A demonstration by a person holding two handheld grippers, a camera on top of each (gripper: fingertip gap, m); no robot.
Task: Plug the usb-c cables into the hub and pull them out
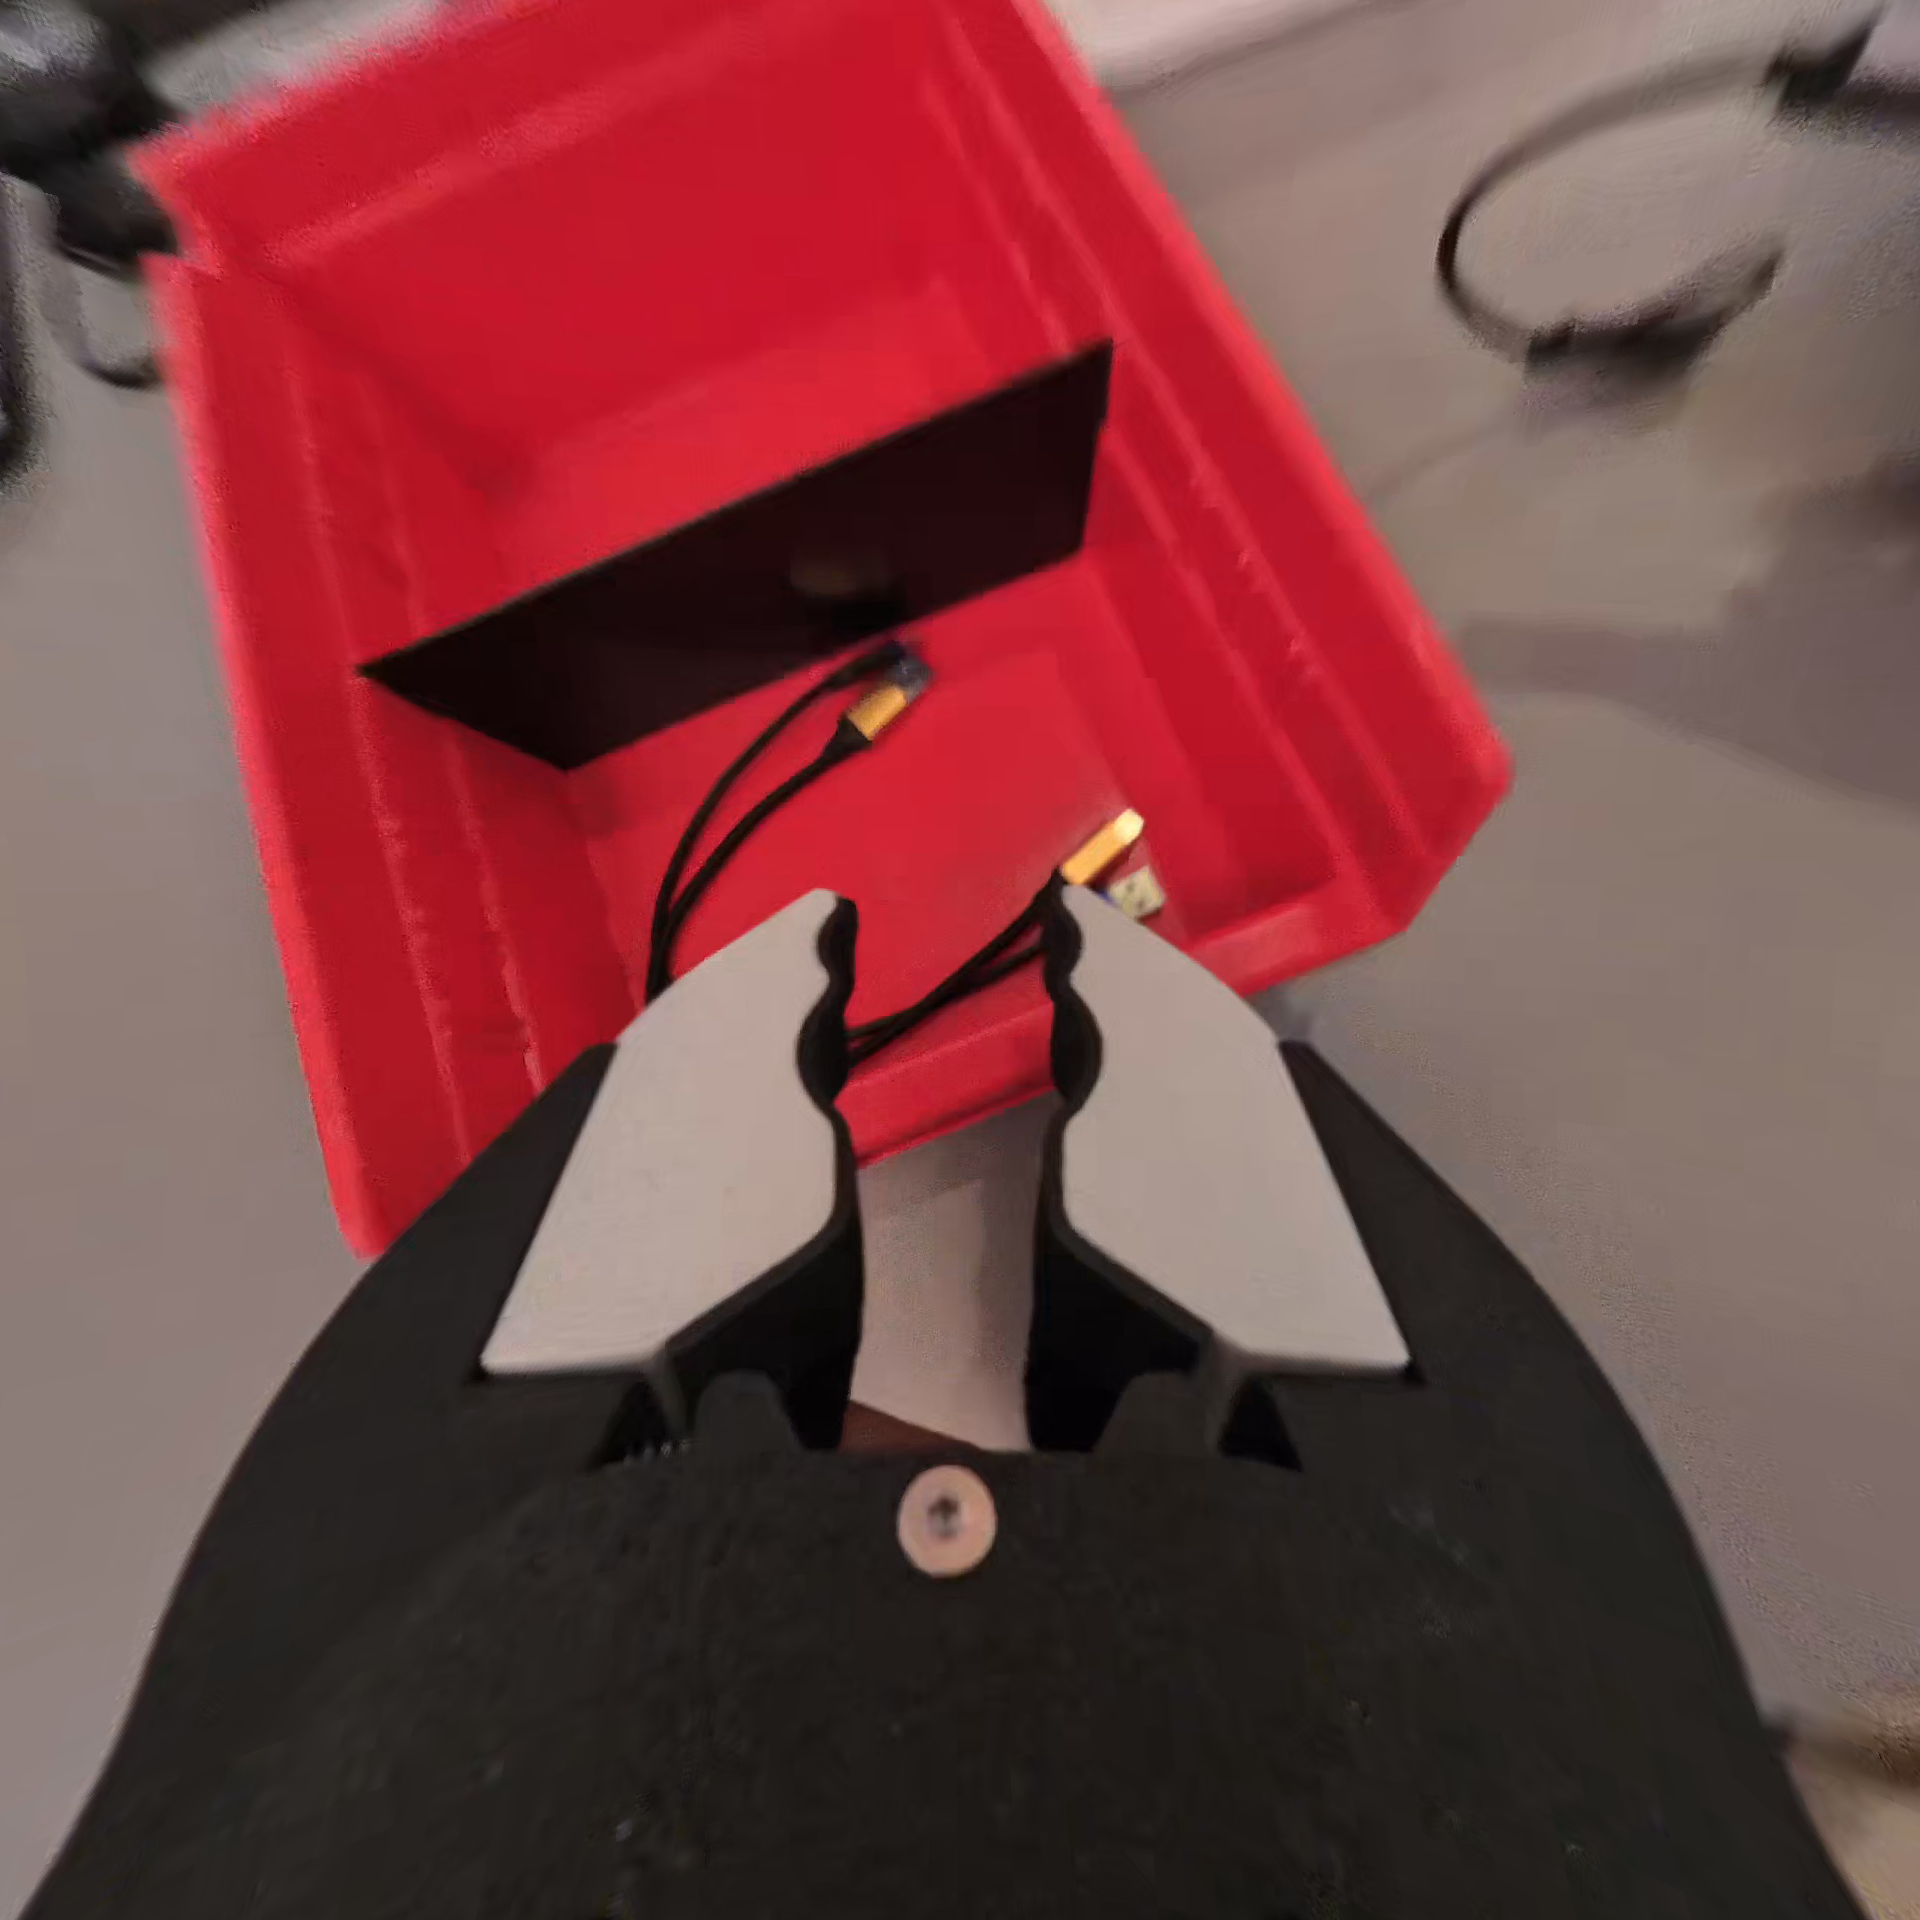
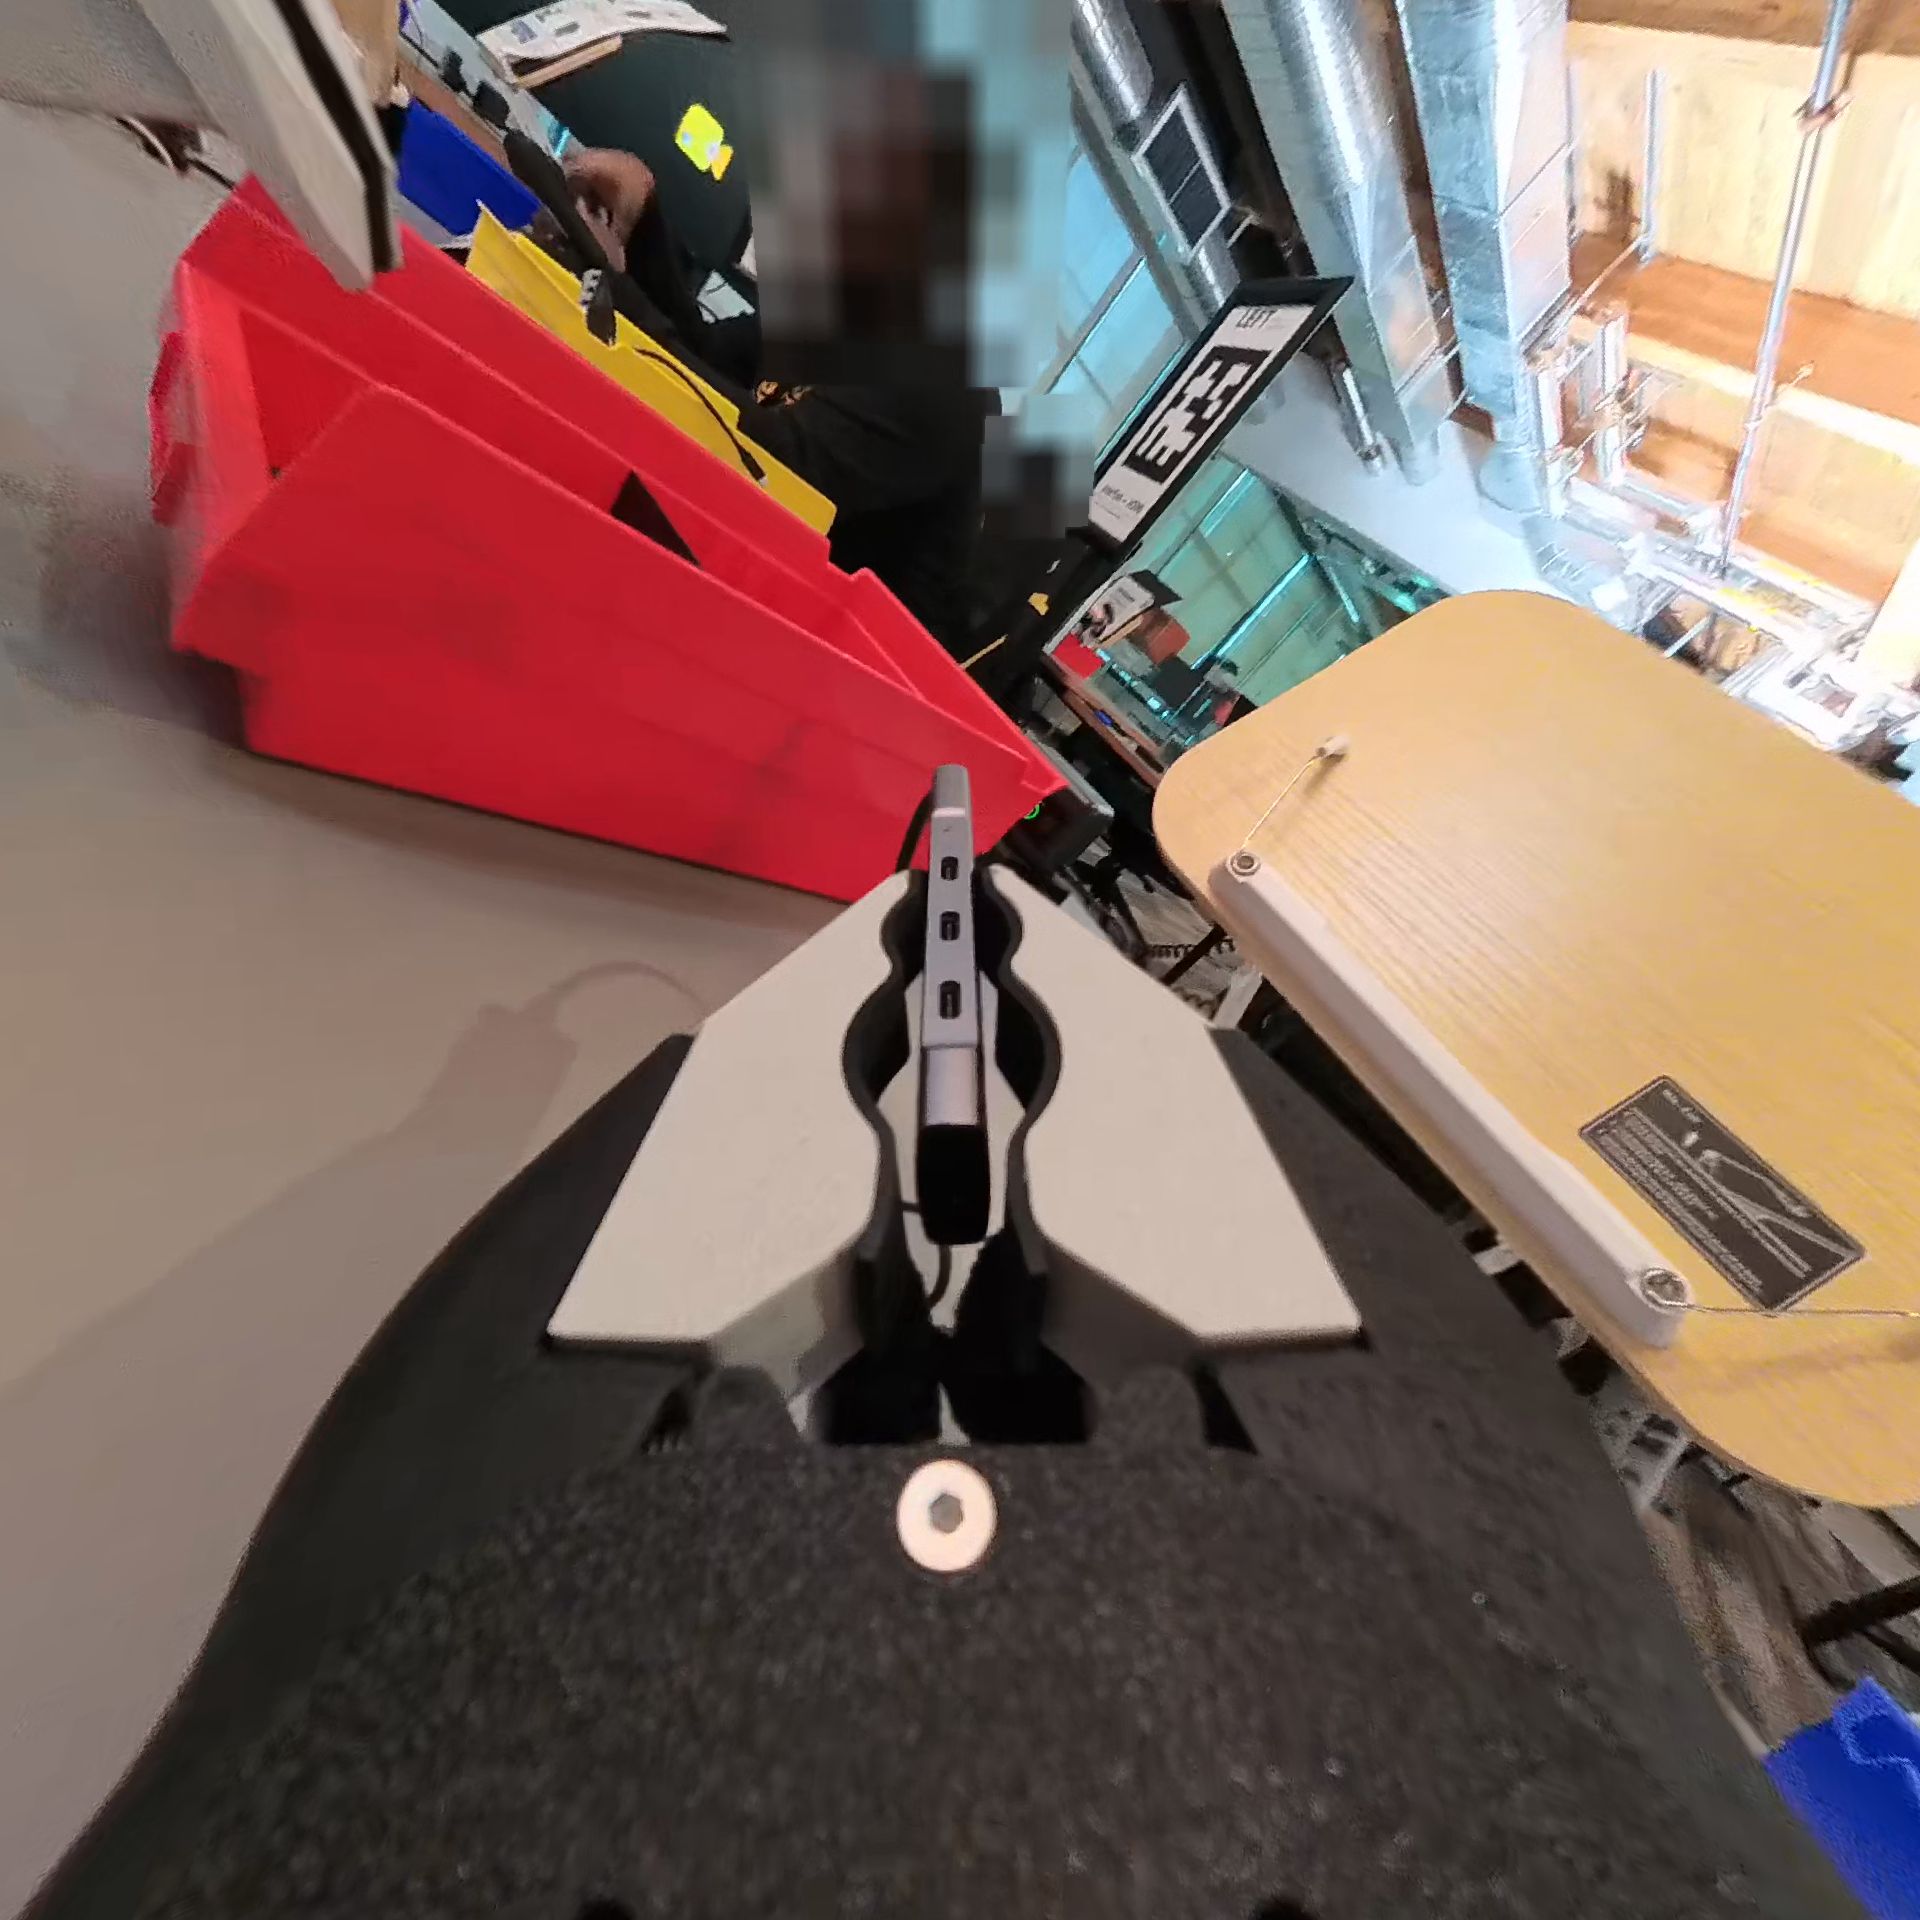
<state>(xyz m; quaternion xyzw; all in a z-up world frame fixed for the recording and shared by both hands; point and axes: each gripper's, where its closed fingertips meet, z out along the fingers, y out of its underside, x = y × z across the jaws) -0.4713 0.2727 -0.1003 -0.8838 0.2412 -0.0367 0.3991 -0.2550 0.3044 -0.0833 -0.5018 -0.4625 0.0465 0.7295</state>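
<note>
Red bin (image 1: pixel 1299 582) is seen below the left tongs (image 1: pixel 948 914), which are spread apart with nothing pinched, tips held over the bin's near end. Inside the bin, black usb-c cables (image 1: pixel 727 810) with gold plug shells are laid on the floor: one plug (image 1: pixel 878 712) near a black divider (image 1: pixel 748 582) set across the bin, another (image 1: pixel 1103 847) by the near right corner. Cable runs are partly hidden behind the left fingertips. Grey bench (image 1: pixel 1558 1143) is seen around the bin, with another dark cable loop (image 1: pixel 1600 239) lying well apart on it, blurred. Hub (image 2: pixel 951 935), a slim grey bar with three ports facing the camera, is pinched edge-on by the right tongs (image 2: pixel 951 883), its far end sticking out past the fingertips. A wooden board (image 2: pixel 1558 935) is visible to the right.
</note>
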